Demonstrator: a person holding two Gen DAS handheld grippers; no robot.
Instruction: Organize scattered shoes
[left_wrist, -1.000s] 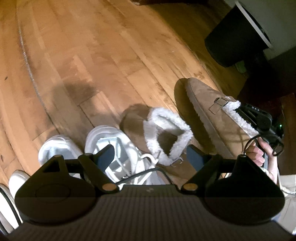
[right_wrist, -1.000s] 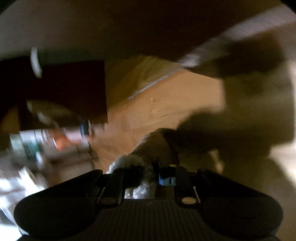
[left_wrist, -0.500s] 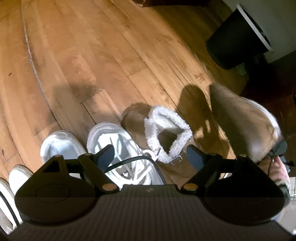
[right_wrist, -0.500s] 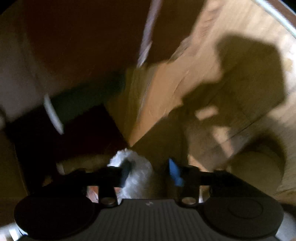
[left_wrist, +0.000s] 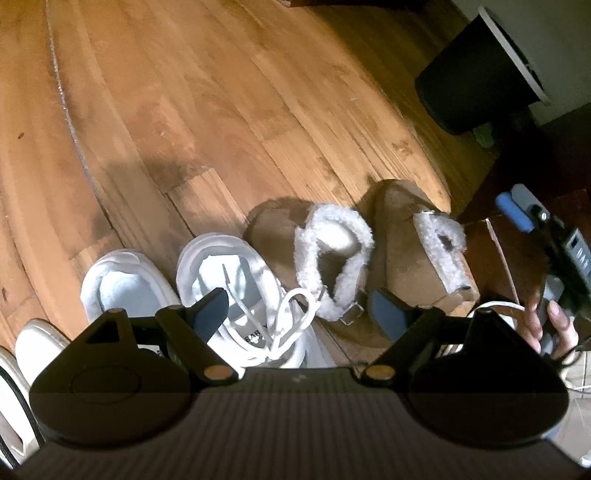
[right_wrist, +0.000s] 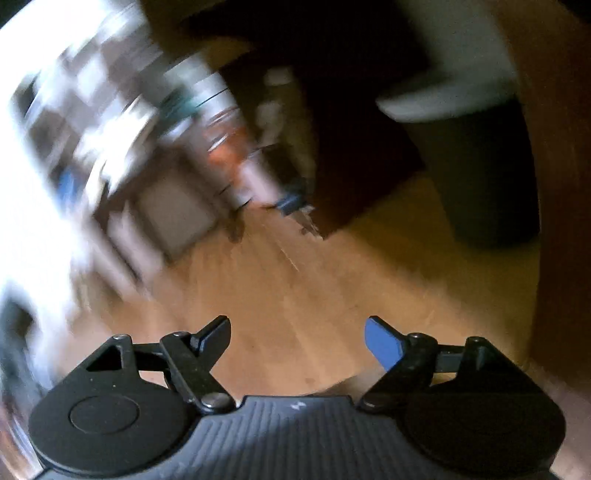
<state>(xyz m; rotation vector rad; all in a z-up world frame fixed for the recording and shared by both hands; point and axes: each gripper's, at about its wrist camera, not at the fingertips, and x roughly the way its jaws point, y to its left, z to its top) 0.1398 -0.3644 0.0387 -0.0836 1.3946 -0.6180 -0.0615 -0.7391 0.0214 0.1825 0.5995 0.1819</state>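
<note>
Bin (left_wrist: 476, 70) beyond slippers (left_wrist: 369, 258), sneakers (left_wrist: 236, 288) alongside

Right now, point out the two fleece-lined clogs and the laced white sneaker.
Left fleece-lined clog (left_wrist: 271, 225): left wrist view, on its suede toe.
Right fleece-lined clog (left_wrist: 402, 229): left wrist view, on its suede upper.
Laced white sneaker (left_wrist: 236, 269): left wrist view, on its tongue.
</note>
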